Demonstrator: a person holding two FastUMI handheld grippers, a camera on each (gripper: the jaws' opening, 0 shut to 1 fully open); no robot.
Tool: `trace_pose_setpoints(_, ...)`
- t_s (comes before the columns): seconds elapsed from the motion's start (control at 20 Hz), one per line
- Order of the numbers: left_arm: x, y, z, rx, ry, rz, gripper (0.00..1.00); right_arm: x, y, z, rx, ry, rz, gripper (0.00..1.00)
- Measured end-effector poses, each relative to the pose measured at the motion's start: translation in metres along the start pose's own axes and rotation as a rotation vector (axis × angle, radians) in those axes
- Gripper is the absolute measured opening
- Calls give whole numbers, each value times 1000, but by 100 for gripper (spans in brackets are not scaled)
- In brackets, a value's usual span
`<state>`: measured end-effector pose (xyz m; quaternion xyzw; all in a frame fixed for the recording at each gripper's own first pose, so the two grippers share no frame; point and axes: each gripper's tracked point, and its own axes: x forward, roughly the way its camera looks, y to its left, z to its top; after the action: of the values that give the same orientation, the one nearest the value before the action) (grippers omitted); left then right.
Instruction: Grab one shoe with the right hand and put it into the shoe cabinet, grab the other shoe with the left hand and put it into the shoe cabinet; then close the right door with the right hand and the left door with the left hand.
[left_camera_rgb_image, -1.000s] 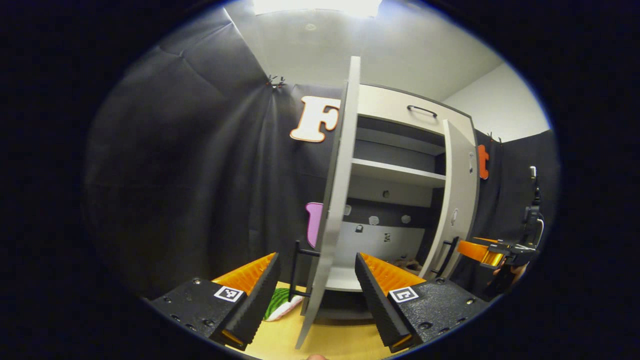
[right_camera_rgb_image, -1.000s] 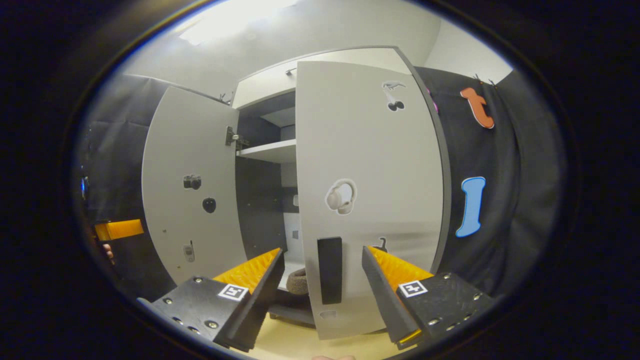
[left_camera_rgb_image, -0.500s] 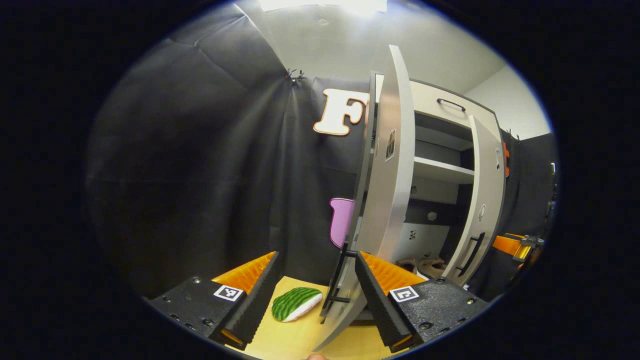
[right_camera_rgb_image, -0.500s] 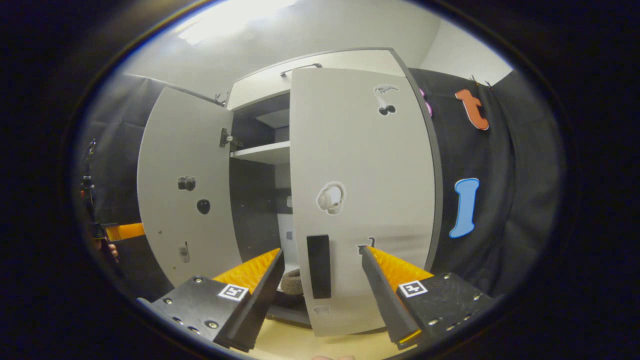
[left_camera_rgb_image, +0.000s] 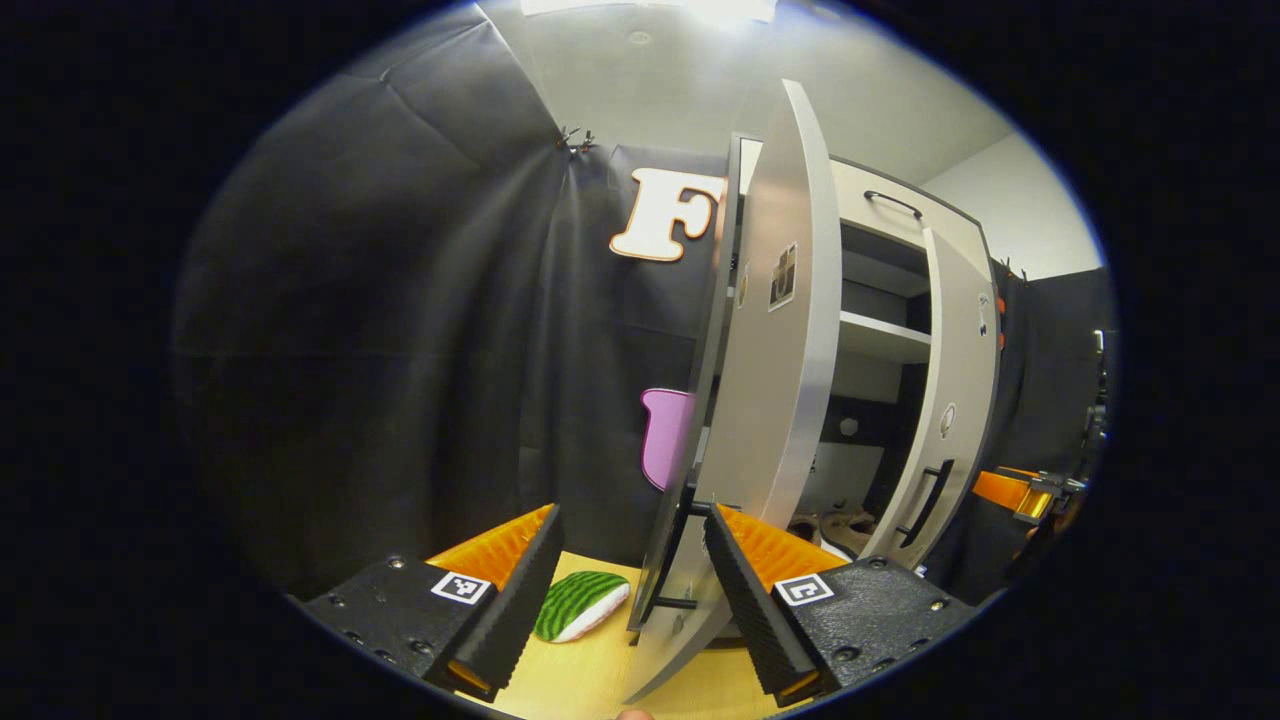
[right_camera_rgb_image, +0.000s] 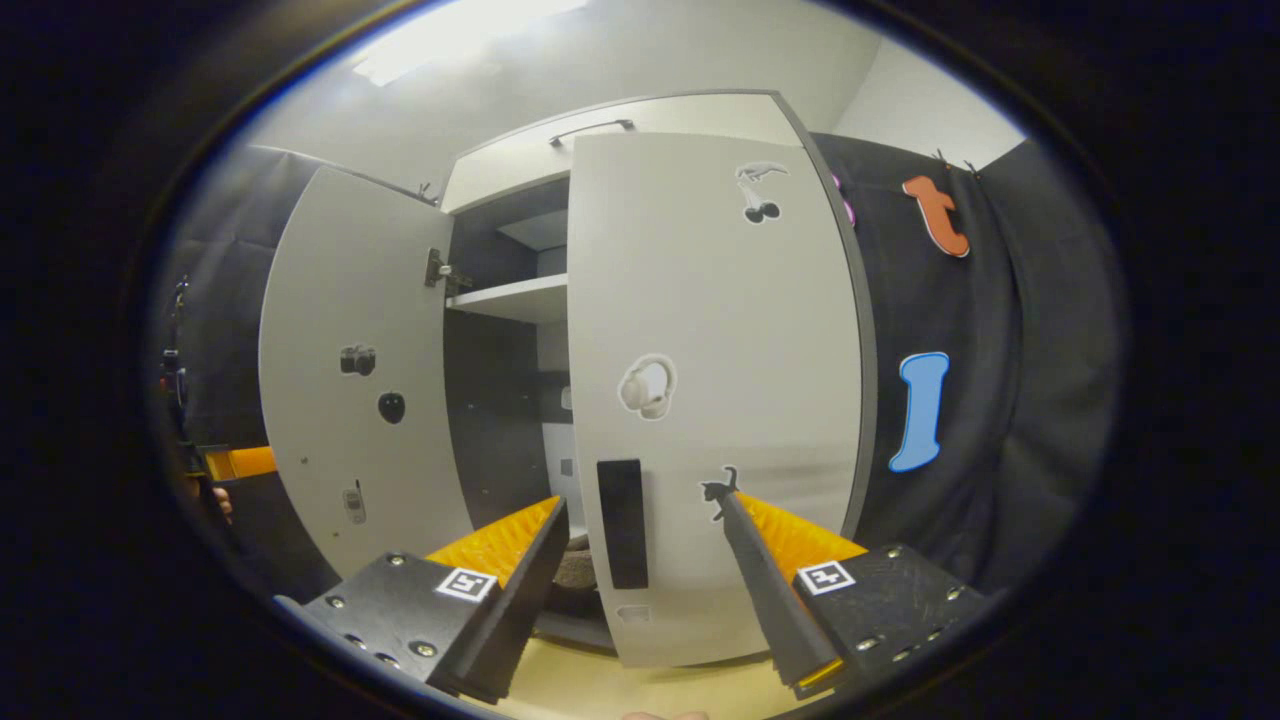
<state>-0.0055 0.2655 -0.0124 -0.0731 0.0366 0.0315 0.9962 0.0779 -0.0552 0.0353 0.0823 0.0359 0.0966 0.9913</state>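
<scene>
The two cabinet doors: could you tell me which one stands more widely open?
The left door, the one with the camera sticker, stands wider open. The right door, with the headphone sticker and the black handle, is partly swung shut, covering much of the opening.

Recording booth — black cloth wall (left_camera_rgb_image: 400, 330), lone shoe cabinet (right_camera_rgb_image: 690, 130).

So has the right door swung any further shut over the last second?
Yes. The right door now covers more of the cabinet shelf, so the open gap has narrowed.
</scene>
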Motion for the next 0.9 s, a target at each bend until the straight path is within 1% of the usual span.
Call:
trace_pose_setpoints(0.05,1,-5,-1,-6,4,-14,93,0,1,-1,-2,1,-2,94)
trace_pose_setpoints(0.1,3,-14,-1,-17,8,-35,82,1,1,-1,-3,2,-2,94)
trace_pose_setpoints(0.15,4,-23,-3,-34,16,-60,87,1,2,-2,-5,4,-2,94)
trace_pose_setpoints(0.25,2,-41,-10,-62,30,-111,86,1,2,-4,-6,8,-4,94)
trace_pose_setpoints(0.45,6,-74,-18,-76,54,-201,87,-2,-5,-8,-10,15,-23,94)
trace_pose_setpoints(0.7,15,-105,-22,-102,74,-284,87,-8,-21,-9,-7,20,-65,94)
trace_pose_setpoints(0.9,29,-134,-27,-104,91,-354,87,-12,-33,-9,3,20,-94,94)
